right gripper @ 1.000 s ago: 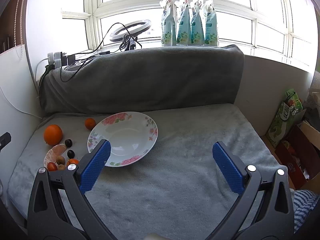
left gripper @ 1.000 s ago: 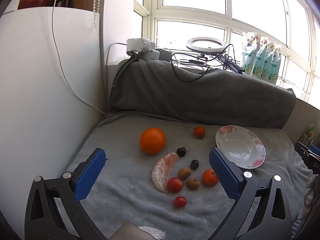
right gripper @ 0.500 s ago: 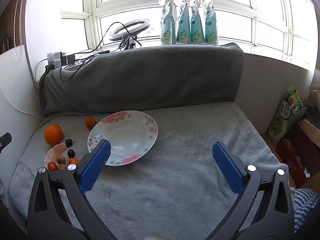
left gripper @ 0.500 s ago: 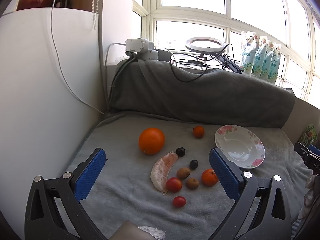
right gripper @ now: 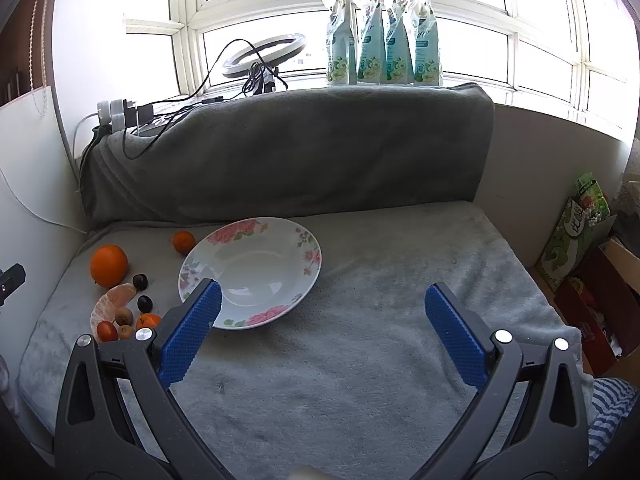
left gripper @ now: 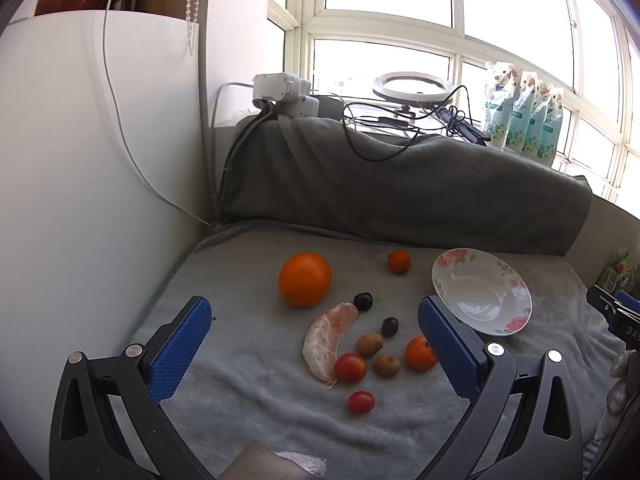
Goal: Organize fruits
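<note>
Fruits lie on a grey blanket: a big orange [left gripper: 305, 284], a peeled citrus segment [left gripper: 326, 340], two small tangerines [left gripper: 399, 261] [left gripper: 419, 353], two dark grapes [left gripper: 363, 301], two brown kiwis [left gripper: 369, 345], two cherry tomatoes [left gripper: 350, 367]. An empty floral plate [left gripper: 482, 291] lies right of them; it also shows in the right wrist view [right gripper: 250, 272]. My left gripper [left gripper: 316, 342] is open and empty, above the fruit cluster. My right gripper [right gripper: 320, 330] is open and empty, just right of the plate.
A grey-covered backrest [right gripper: 288, 152] runs behind the blanket. A white panel [left gripper: 80, 184] stands at the left. Cables, a ring light [left gripper: 412, 86] and green pouches [right gripper: 382, 36] sit on the windowsill. Boxes [right gripper: 576, 232] stand past the blanket's right edge.
Both views have shifted very slightly; the fruits and plate sit a touch lower-left in frame. Nothing was taken hold of or moved.
</note>
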